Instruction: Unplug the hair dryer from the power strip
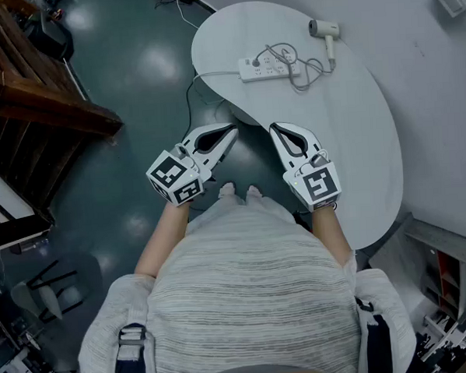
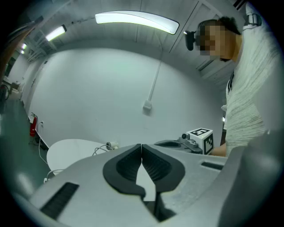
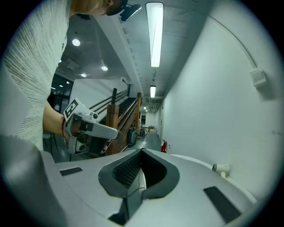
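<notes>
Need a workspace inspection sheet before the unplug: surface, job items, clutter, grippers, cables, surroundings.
Surface: white curved table, set against the wall.
Job's things: hair dryer lying near the far edge; power strip beside it, not touching.
Clutter: nothing seen.
Grippers: left hand-held gripper and right hand-held gripper both shut and empty, held by the table's near edge, short of the strip.
Cables: dryer cord loops to the strip and seems plugged in; strip lead drops off the table's left edge.
Surroundings: dark floor, wooden stair rail on the left, white wall on the right.
</notes>
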